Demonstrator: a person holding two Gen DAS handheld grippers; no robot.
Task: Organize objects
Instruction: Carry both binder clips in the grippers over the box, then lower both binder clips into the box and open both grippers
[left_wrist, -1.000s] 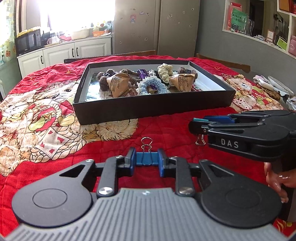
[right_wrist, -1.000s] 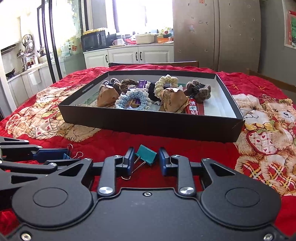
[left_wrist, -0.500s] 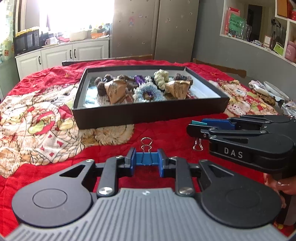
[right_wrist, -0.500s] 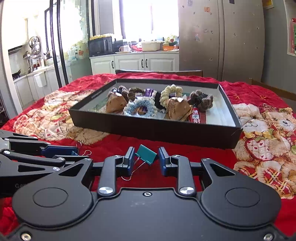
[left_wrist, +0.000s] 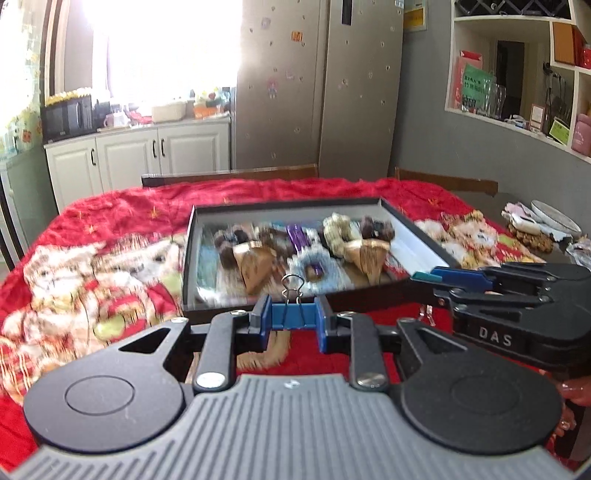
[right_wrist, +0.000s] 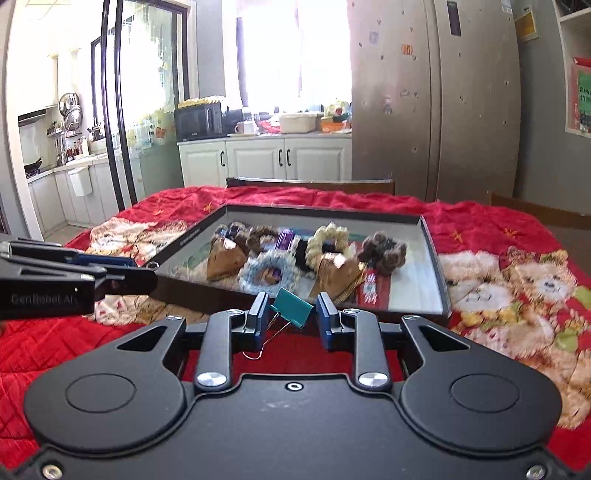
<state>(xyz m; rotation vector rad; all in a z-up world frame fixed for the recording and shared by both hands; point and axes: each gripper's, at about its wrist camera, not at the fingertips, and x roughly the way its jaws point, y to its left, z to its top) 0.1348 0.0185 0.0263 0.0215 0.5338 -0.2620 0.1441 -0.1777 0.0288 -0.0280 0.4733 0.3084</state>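
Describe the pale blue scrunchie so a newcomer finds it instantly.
Start at the black tray on the red blanket. Among its clutter, near the front wall, lies the pale blue scrunchie, a fuzzy ring. It is the only blue one; its neighbours are cream or brown.

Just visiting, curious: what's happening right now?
Left gripper shut on blue binder clip. Right gripper shut on teal binder clip. Black tray ahead, path open.

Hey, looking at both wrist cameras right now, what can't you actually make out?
- Left wrist view: items in the black box are smeared by motion blur.
- Left wrist view: the right tongs are side-on, so their teal binder clip is mostly hidden.
- Right wrist view: the left tongs hide the blue binder clip.
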